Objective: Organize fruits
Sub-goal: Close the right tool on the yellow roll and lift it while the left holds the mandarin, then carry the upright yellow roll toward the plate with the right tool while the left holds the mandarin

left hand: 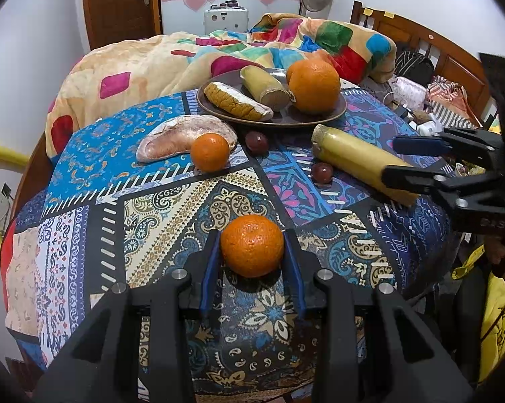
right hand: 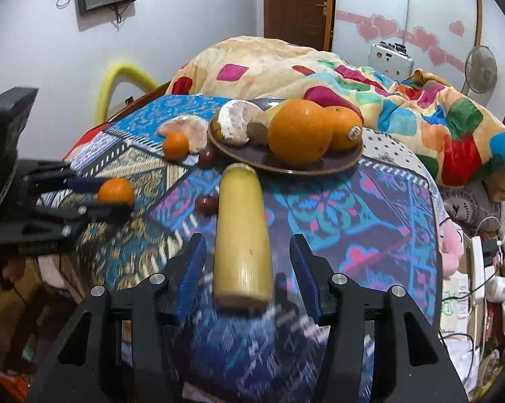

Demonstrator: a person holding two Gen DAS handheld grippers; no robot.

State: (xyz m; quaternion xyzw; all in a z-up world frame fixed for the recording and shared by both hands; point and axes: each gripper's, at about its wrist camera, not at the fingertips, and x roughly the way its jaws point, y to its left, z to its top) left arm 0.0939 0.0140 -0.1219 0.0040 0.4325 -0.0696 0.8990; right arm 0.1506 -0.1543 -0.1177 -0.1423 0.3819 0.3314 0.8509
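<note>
A small mandarin [left hand: 252, 245] sits on the patterned tablecloth between the fingers of my left gripper [left hand: 252, 235], which touch its sides; it also shows in the right wrist view [right hand: 115, 190]. My right gripper [right hand: 245, 252] is open around a yellow sugarcane-like stick [right hand: 241, 235] lying on the cloth, with gaps on both sides; the stick also shows in the left wrist view [left hand: 363, 164]. A brown plate [left hand: 239, 119] at the back holds a large orange [left hand: 314, 85], another yellow stick [left hand: 264, 87] and a pomelo wedge [left hand: 237, 100].
A second mandarin [left hand: 209, 152], a peeled pomelo piece [left hand: 182, 137] and two dark red grapes [left hand: 256, 141] [left hand: 321, 173] lie on the cloth. A colourful blanket [left hand: 171, 57] lies behind the table. Clutter and a bed frame [left hand: 430, 47] are at the right.
</note>
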